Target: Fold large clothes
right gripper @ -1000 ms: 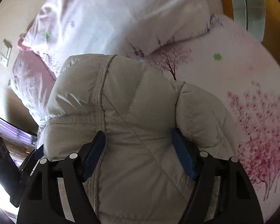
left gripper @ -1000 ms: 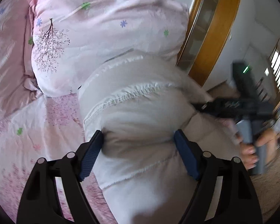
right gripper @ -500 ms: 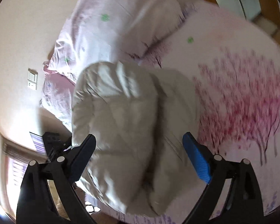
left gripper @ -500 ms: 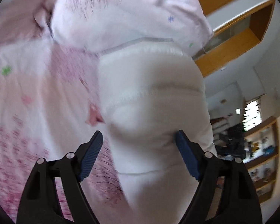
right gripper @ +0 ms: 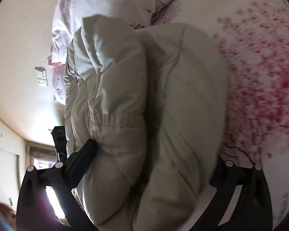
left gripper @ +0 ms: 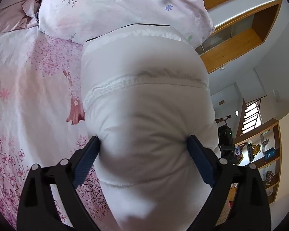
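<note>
Pillow (left gripper: 115, 9) close behind jacket (left gripper: 144, 115)

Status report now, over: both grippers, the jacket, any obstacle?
Left gripper and right gripper: jaws just been opening, puffy jacket bulging between both. Jacket bundled on the floral bedcover. Pillow just behind it; nothing blocking.

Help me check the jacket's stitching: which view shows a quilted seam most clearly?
The left wrist view: a puckered seam runs sharply across the puffy jacket, well lit. The right wrist view shows the jacket bunched, shadowed and partly blurred, with only a short gathered seam visible.
</note>
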`<state>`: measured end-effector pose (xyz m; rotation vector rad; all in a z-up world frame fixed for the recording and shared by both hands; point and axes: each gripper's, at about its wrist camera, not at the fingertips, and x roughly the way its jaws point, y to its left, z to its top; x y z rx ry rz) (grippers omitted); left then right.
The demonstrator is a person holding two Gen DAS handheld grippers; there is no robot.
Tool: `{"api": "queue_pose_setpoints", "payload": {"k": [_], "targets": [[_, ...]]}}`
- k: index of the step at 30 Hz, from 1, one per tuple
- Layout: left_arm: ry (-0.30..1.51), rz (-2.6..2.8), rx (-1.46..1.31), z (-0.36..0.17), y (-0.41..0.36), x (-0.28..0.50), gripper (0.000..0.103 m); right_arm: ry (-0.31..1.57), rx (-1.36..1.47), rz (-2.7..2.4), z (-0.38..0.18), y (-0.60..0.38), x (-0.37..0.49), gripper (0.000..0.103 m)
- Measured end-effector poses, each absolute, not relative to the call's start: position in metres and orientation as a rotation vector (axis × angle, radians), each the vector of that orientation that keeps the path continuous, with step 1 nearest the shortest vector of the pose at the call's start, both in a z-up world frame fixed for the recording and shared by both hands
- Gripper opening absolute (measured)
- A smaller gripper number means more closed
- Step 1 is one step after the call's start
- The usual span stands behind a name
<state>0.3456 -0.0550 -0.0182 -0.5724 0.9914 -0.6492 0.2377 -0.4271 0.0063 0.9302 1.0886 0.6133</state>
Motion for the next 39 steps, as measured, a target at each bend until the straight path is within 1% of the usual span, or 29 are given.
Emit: {"api": "queue_pose_setpoints", "payload": {"k": [2, 4, 6, 7, 9, 10, 12, 15, 21, 28, 32, 35, 37, 39], "targets": [[0.980, -0.649, -0.578, -0.018, -0.057, 0.346, 0.091, 1.087, 0.935, 0.628, 0.004, -0.420, 0.241, 0.100], [0.969, -0.649, -0.593, -0.019, -0.056, 0.344, 0.087, 1.076, 0.929, 0.632, 0.004, -0.416, 0.242, 0.093], [0.955, -0.650, -0.603, -0.018, -0.054, 0.341, 0.077, 1.053, 0.943, 0.640, 0.005, -0.416, 0.237, 0.074], [0.949, -0.649, -0.604, -0.018, -0.054, 0.341, 0.075, 1.043, 0.944, 0.642, 0.006, -0.415, 0.236, 0.071], [0.931, -0.648, -0.596, -0.014, -0.053, 0.338, 0.066, 1.014, 0.935, 0.640, 0.011, -0.414, 0.231, 0.060], [0.923, -0.649, -0.598, -0.013, -0.051, 0.337, 0.063, 1.005, 0.931, 0.638, 0.013, -0.414, 0.229, 0.057], [0.910, -0.656, -0.606, -0.011, -0.047, 0.336, 0.055, 0.983, 0.926, 0.630, 0.018, -0.412, 0.224, 0.051], [0.888, -0.663, -0.625, -0.006, -0.036, 0.332, 0.050, 0.950, 0.930, 0.638, 0.026, -0.409, 0.216, 0.045], [0.808, -0.624, -0.615, 0.018, 0.002, 0.314, 0.048, 0.928, 0.913, 0.721, 0.038, -0.383, 0.219, 0.043], [0.696, -0.451, -0.640, 0.044, 0.103, 0.267, 0.048, 0.956, 0.839, 0.900, 0.057, -0.283, 0.254, 0.043], [0.676, -0.341, -0.677, 0.037, 0.158, 0.245, 0.048, 1.016, 0.793, 0.976, 0.052, -0.216, 0.278, 0.043], [0.694, -0.269, -0.665, 0.019, 0.186, 0.240, 0.050, 1.039, 0.741, 0.980, 0.045, -0.184, 0.286, 0.043], [0.730, -0.252, -0.694, -0.001, 0.199, 0.244, 0.053, 1.060, 0.707, 0.942, 0.037, -0.166, 0.291, 0.049], [0.729, -0.261, -0.728, -0.012, 0.207, 0.249, 0.058, 1.095, 0.756, 0.909, 0.023, -0.160, 0.298, 0.062]]}}
